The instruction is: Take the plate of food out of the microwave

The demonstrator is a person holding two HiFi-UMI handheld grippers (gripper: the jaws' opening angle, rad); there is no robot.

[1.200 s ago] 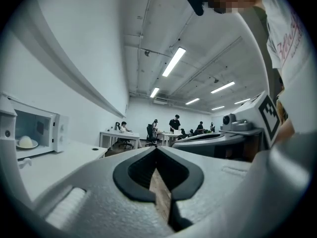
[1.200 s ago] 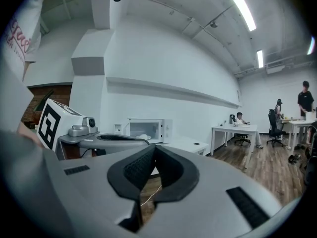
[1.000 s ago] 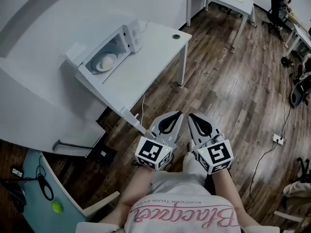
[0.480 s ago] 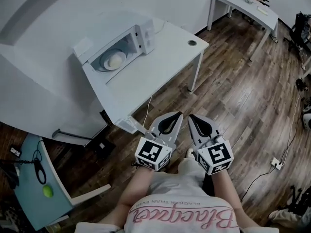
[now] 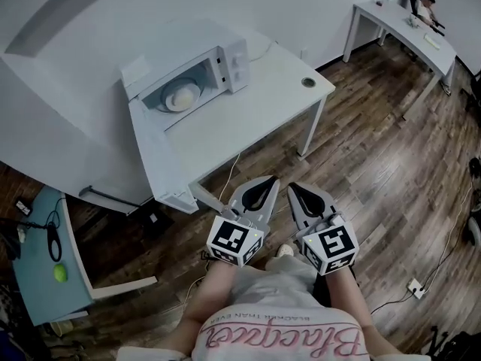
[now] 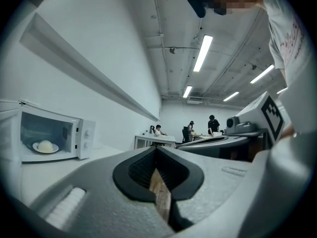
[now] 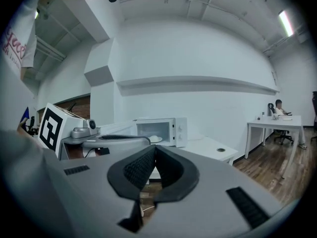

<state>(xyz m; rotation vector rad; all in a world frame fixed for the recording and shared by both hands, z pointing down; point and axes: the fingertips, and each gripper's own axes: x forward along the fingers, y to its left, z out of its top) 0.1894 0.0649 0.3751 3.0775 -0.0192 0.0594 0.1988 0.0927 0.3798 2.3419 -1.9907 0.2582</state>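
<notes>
The microwave point(image 5: 192, 77) stands at the back left corner of the table point(image 5: 248, 119), against the wall, its door point(image 5: 135, 70) swung out to the left. The plate point(image 5: 183, 96) lies inside it, with the food point(image 5: 182, 93) on top. A hole point(image 5: 308, 83) sits in the tabletop near its right end. The left gripper point(image 5: 267, 180) and right gripper point(image 5: 297, 188) are side by side over the floor point(image 5: 376, 179), in front of the table's near corner and well apart from the microwave. A low table point(image 5: 34, 284) at the far left carries a ball point(image 5: 60, 273). A second table point(image 5: 398, 21) stands far off to the right, a seated person point(image 5: 427, 0) behind it.
</notes>
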